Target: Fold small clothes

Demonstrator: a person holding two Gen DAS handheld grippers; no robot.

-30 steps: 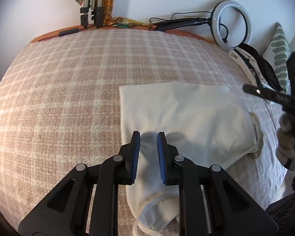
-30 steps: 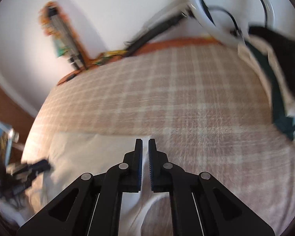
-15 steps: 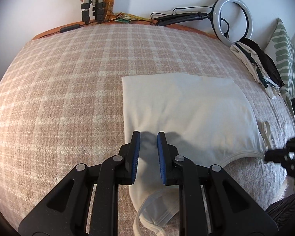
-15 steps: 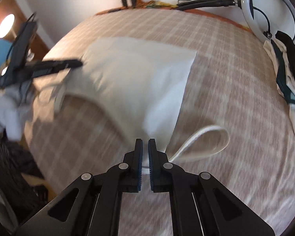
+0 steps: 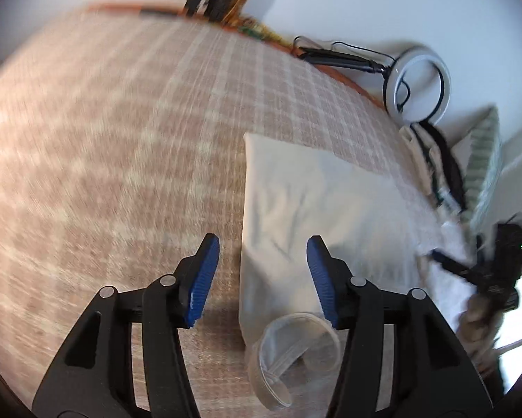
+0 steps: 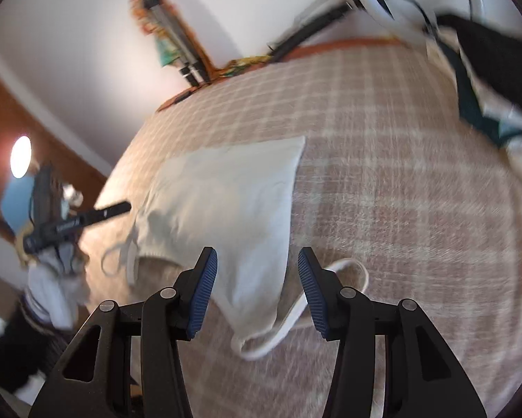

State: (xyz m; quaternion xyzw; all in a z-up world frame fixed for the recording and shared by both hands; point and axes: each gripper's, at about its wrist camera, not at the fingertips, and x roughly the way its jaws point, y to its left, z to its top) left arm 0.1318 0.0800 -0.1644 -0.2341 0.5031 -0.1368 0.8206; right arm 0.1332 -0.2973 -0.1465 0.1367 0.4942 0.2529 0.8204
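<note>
The left hand-held gripper (image 5: 262,271) stands wide, its blue pads (image 5: 203,278) apart with nothing pressed between them; its jaws have just been opening from the narrow gap of a moment ago. Below it lies the cream top (image 5: 313,209), flat on the plaid bed cover (image 5: 121,139): the garment's left edge runs up between the jaws, and a looped strap (image 5: 295,348) curls at about 6 o'clock. Since the earlier frames the left view has swung, so the top now reaches from the jaws toward 2 o'clock. The right hand-held gripper (image 6: 257,291) is likewise wide, having just been opening from nearly closed, and grips nothing; the top's (image 6: 226,202) lower corner hangs between its pads (image 6: 311,296) untouched, with a strap loop (image 6: 348,271) beside the right pad at 4 o'clock. In the right view the left gripper's black body (image 6: 72,223) shows at 9 o'clock, past the garment's far side, held by a sleeved hand (image 6: 52,285). Around the bed: a ring light (image 5: 417,80) at 2 o'clock against the wall, a heap of dark and pale clothes (image 5: 435,160) beneath it, and a green-patterned pillow (image 5: 483,160) further right. Both views are blurred by motion.
</note>
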